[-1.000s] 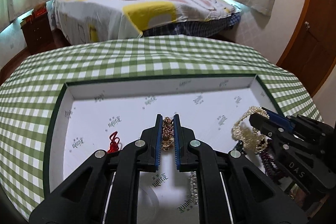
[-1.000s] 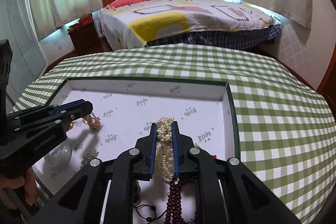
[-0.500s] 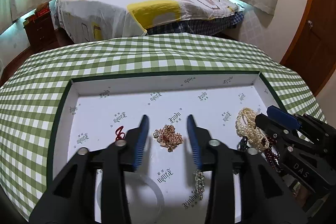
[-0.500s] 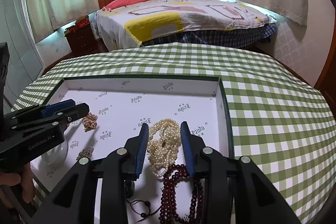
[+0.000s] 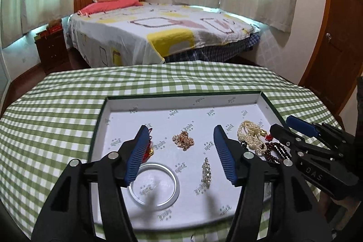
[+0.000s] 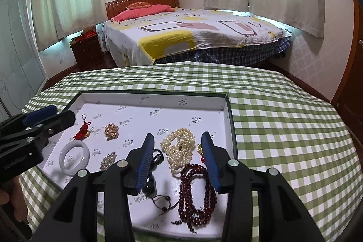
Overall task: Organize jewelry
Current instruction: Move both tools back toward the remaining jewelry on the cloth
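A shallow white tray (image 5: 103, 128) with a dark green rim is sitting on a table covered in a green checked cloth (image 5: 56, 110), and the jewelry is lying spread across its floor. The left gripper (image 5: 180, 140) is hovering above the tray with its blue-padded jaws spread wide, holding nothing — a small heap of gold chain (image 5: 183, 140) is lying on the tray floor between them. Beside that, a red knotted charm (image 6: 83, 128) is resting near the tray's left side, a pale bangle (image 6: 73, 157) is lying flat closer to the near edge, and a little silver piece (image 5: 206, 171) is lying to the right of the bangle.

The right gripper (image 6: 178, 143) is likewise hanging open and empty — the pearl necklace (image 6: 180, 147) is lying in a loose pile between its fingers, touching a string of dark red beads (image 6: 196, 194) nearer the camera. A dark cord bracelet (image 6: 163, 202) is lying just left of those beads.
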Demonstrator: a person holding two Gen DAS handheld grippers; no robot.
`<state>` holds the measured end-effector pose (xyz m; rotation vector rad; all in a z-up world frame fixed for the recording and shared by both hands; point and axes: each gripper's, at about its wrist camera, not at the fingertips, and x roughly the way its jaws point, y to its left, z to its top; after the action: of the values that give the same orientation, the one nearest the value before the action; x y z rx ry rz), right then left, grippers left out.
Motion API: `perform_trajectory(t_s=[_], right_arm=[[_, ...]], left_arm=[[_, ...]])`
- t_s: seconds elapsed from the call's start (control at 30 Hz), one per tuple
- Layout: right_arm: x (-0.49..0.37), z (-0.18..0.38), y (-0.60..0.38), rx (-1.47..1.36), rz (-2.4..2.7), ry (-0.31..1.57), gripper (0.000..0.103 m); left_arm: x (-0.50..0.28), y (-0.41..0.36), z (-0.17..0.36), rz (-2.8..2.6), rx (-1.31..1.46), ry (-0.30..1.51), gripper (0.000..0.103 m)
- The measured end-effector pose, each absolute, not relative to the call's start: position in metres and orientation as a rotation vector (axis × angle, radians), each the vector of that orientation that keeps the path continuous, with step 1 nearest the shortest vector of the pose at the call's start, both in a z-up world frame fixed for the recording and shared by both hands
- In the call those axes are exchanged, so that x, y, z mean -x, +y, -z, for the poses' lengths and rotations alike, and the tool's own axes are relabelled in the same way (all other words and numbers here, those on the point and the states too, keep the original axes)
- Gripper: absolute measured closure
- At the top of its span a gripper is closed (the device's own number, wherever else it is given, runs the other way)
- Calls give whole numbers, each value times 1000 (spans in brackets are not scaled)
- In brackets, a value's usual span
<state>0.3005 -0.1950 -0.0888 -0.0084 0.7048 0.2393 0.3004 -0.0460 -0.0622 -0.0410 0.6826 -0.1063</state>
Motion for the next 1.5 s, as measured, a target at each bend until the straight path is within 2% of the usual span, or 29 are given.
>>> perform_trajectory(t_s=[0.47, 1.07, 1.17, 1.5], right_arm=[[-252, 78, -198, 67, -223, 669, 58], [-204, 99, -218, 103, -225, 690, 58], [-197, 102, -224, 75, -222, 689, 53], [-184, 114, -234, 52, -211, 698, 46]], left_arm=[[-248, -29, 52, 66, 69, 654, 43], [-196, -27, 76, 58, 78, 686, 43], [-188, -26, 80, 54, 82, 683, 43], [-176, -19, 97, 36, 93, 710, 42]])
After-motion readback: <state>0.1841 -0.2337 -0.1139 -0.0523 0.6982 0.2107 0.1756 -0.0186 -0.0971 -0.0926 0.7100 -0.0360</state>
